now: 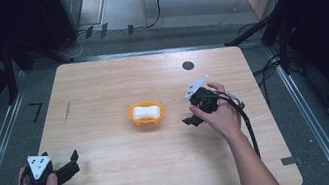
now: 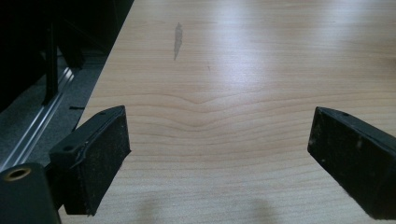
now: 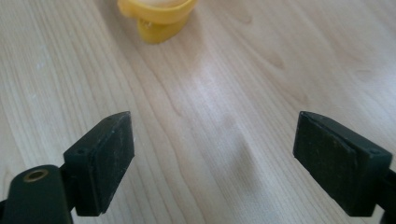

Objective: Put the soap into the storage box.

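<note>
Right gripper (image 1: 191, 120) nearest the yellow bowl (image 1: 146, 114).
Bowl lies ahead of its released, empty jaws; left gripper (image 1: 70, 164), also spread, sits well apart.

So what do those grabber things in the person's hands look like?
Both are black. The left gripper and right gripper each carry a grey three-cornered plate on top, dotted with dark spots. Black cables trail behind. The fingers are flat black blocks. The forearms are bare, no sleeves.
</note>
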Tool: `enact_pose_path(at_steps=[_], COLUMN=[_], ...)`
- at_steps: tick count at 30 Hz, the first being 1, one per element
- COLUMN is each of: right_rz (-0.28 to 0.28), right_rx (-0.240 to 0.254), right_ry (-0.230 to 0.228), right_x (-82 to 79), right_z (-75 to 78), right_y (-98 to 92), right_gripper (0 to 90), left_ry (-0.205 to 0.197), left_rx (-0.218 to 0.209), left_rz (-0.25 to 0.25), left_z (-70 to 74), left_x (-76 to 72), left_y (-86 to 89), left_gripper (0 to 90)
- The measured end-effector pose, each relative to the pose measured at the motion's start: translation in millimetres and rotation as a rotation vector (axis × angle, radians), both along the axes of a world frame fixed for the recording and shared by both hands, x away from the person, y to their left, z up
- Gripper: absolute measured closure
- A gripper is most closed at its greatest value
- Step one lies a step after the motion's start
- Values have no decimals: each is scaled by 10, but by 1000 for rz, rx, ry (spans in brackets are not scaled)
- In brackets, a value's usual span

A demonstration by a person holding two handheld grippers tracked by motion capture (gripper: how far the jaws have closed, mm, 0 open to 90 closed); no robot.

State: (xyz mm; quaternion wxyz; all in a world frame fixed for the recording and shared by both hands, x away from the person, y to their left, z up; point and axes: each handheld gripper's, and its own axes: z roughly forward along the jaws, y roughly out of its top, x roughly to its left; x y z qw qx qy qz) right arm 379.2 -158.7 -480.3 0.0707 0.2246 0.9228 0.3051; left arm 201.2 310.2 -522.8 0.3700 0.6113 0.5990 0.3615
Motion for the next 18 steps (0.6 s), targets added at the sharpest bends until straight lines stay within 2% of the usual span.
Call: enact_pose_path(at_steps=[3, 6, 12, 14, 18], right_rz=[-38, -66, -106, -125, -153], right_rx=[75, 117, 147, 139, 157], right_ry=[-9, -37, -51, -71, -88], right_x=[-66, -130, -264, -315, -415], right_z=[-29, -73, -172, -213, -263], right_y=[-110, -218, -405, -472, -587], right_gripper=[89, 70, 68, 68, 65], left_ry=[-2, 0, 0, 0, 0], left_rx=[0, 2, 3, 4, 5], left_rz=[1, 0, 0, 1, 2], left_z=[-1, 1, 1, 0, 1], left_x=[0, 0, -1, -1, -2], left_y=[0, -1, -4, -4, -4], left_gripper=[57, 57, 57, 57, 57])
